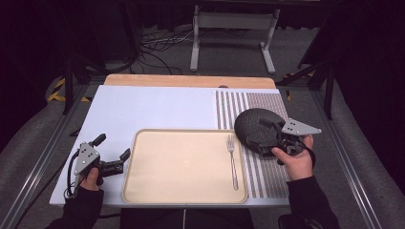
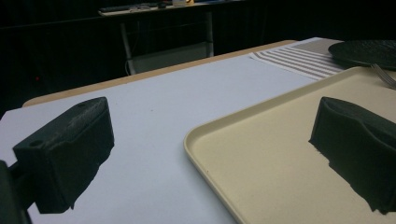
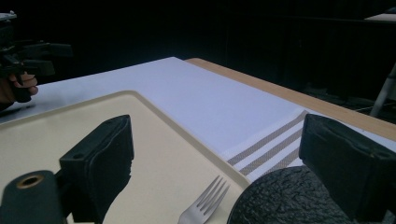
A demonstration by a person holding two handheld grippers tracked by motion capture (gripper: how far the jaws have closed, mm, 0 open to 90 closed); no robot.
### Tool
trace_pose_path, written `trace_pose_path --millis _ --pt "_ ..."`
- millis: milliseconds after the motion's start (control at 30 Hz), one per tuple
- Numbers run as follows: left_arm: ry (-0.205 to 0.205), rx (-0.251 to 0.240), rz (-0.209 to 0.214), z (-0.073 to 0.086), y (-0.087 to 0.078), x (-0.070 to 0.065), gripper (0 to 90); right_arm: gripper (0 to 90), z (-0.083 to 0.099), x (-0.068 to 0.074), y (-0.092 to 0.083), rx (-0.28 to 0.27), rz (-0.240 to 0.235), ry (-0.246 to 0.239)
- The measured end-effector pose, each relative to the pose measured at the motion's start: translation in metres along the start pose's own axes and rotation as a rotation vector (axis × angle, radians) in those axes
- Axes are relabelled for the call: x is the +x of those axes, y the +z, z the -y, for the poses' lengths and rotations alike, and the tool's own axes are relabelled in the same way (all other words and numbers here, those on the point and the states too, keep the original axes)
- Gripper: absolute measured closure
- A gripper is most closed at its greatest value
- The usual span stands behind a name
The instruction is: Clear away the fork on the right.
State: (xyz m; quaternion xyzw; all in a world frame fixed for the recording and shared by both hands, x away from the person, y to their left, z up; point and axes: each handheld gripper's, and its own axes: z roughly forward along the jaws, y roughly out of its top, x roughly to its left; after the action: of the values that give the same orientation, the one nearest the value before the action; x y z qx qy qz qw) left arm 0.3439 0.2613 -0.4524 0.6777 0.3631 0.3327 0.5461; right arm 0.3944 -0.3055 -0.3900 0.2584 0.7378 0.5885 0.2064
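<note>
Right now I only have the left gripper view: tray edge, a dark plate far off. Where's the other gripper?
Observer: The right gripper is open over the dark plate, which lies on the striped mat.
Operator: Is the plate on the tray?
Observer: Its edge overlaps the tray rim; most of it sits on the mat.
Operator: Anything on the tray?
Observer: A fork, along the tray's right side, tines pointing away from the person.
</note>
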Motion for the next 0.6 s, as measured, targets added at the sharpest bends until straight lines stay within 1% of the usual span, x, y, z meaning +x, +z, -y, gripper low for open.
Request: trace_pose_path --millis 33,100,167,333,400,433,500,600 --pt "0.000 0.000 0.000 0.000 0.000 0.000 0.2 10.9 0.002 0.000 -0.002 -0.008 0.003 -0.003" --pt "0.001 0.001 0.000 0.000 0.000 0.000 0.2 10.9 0.007 -0.001 -0.006 -0.015 0.004 0.007" --pt "0.002 0.000 0.000 0.000 0.000 0.000 0.2 11.0 0.012 -0.001 -0.009 -0.014 0.012 0.009" --pt "0.005 -0.002 -0.002 0.000 0.000 0.000 0.2 11.0 0.025 -0.002 -0.019 -0.032 0.046 0.033" --pt "0.004 -0.002 -0.001 0.000 0.000 0.000 0.2 11.0 0.027 -0.002 -0.020 -0.034 0.051 0.035" --pt "0.001 -0.003 -0.001 0.000 0.000 0.000 0.2 11.0 0.034 -0.002 -0.024 -0.035 0.063 0.046" --pt "0.001 -0.002 0.000 -0.001 -0.001 0.000 0.2 10.9 0.036 -0.003 -0.024 -0.036 0.066 0.045" --pt "-0.001 -0.005 0.002 -0.001 -0.001 0.001 0.2 10.9 0.046 -0.002 -0.027 -0.020 0.073 0.056"
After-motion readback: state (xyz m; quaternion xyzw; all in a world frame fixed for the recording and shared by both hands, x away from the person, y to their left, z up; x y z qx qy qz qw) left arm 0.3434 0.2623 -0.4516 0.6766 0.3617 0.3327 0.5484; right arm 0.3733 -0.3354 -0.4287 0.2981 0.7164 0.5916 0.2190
